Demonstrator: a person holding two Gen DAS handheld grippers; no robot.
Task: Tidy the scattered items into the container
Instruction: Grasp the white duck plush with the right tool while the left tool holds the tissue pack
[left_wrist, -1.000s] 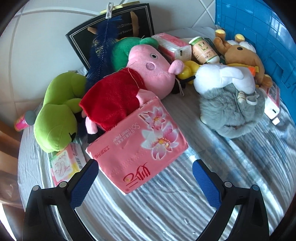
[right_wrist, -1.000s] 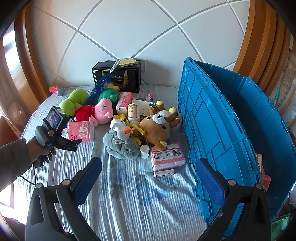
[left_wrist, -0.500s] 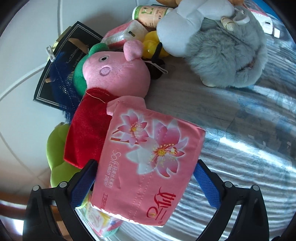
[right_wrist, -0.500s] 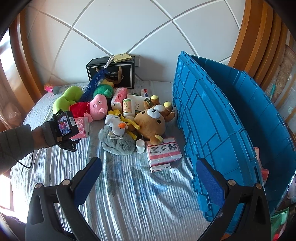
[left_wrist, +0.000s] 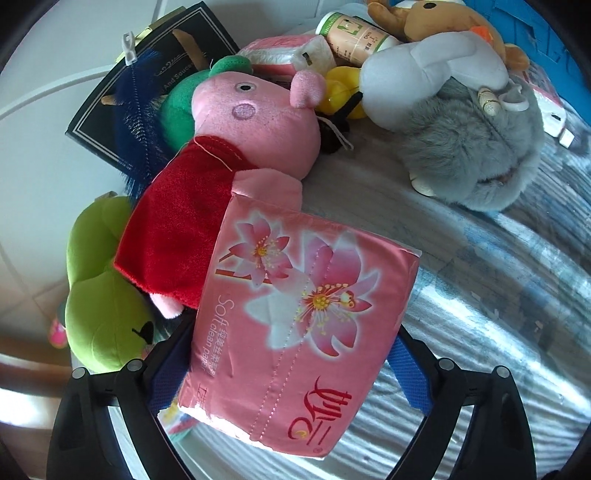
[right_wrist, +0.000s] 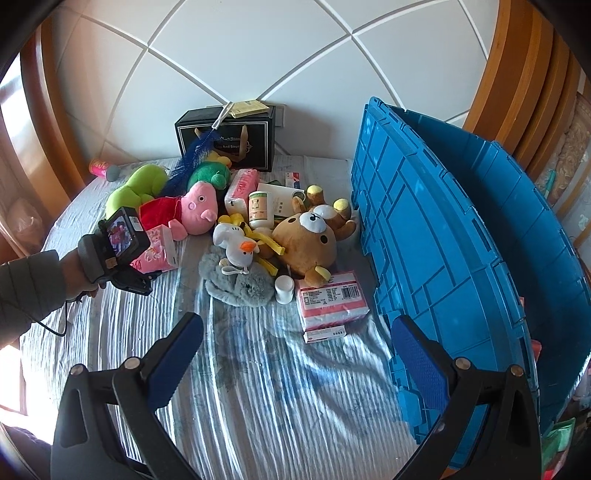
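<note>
Here the left tool (left_wrist: 295, 365) is closing on the pink tissue pack (left_wrist: 295, 332), its blue pads pressing both short sides, the pack lying beside the pig plush (left_wrist: 258, 122) on the striped tabletop (left_wrist: 498, 295). It is probably handling as light, squashy and slick in its glossy film, so a hold across the middle seems best. The right tool (right_wrist: 295, 365) is hanging wide apart, holding nothing, near the ribbed blue plastic bin (right_wrist: 443, 240).

A home: plush toys (right_wrist: 192, 206) and tissue packs (right_wrist: 332, 299) lie on a cloth-covered table (right_wrist: 280, 387) beside wooden panelling (right_wrist: 517, 74).
</note>
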